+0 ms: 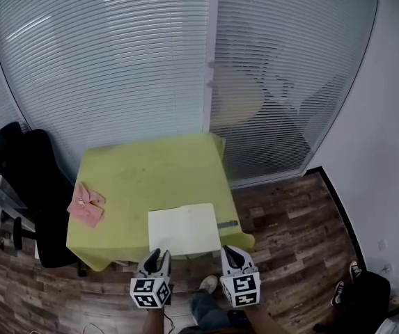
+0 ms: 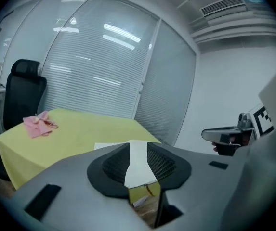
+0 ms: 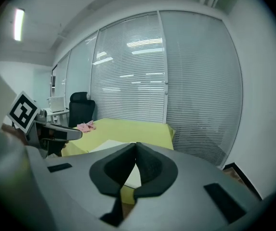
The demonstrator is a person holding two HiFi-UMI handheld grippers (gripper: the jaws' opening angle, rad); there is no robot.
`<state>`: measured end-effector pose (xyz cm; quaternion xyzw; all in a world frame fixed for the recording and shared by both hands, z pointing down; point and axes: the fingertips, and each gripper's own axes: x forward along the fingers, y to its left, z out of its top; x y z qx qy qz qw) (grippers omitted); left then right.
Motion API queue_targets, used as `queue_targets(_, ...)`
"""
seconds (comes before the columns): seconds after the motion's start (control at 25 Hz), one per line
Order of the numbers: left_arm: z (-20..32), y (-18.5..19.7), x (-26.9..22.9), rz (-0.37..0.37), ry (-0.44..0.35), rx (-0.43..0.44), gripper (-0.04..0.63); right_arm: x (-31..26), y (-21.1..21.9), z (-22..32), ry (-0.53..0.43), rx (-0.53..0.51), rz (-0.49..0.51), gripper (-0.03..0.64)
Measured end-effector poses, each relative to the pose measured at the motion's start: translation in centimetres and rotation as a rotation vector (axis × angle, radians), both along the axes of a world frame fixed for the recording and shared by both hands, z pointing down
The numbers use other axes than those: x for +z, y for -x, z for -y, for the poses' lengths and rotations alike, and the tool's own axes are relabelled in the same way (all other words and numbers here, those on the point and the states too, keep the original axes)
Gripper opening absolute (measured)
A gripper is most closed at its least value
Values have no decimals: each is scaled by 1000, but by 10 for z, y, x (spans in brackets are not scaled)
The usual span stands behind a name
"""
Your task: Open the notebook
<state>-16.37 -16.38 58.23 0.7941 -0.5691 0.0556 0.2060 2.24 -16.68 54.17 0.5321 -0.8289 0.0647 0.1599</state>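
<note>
Bright, even ceiling light glares on the blinds (image 1: 115,54) — strong fisheye edge distortion.

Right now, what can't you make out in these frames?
- Head view: notebook pages are too small to tell whether anything's written.
- Head view: grey strip beside the notebook is too small to identify.
- Head view: the slats of the blinds blur the shapes behind them.
- Gripper views: the notebook's near edge is hidden behind the left gripper and right gripper bodies.

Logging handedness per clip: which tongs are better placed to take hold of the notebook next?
Probably left. The left tongs stand open and empty, aimed at the notebook; the right tongs are shut and must open first. Both hang short of the table's near edge.
</note>
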Motion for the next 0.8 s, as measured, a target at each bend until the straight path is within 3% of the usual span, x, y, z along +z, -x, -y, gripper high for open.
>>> queue_targets(0.2, -6, -14, -45, 16, -100, 7, 78, -27, -3, -14, -63, 4, 34, 14)
queue_targets(0.4, -18, -17, -64, 17, -120, -2, 37, -46, -7, -28, -106, 22, 63, 14)
queue_targets(0.8, -36, -24, -72, 89, -120, -1, 25, -55, -9, -47, -132, 17, 76, 14)
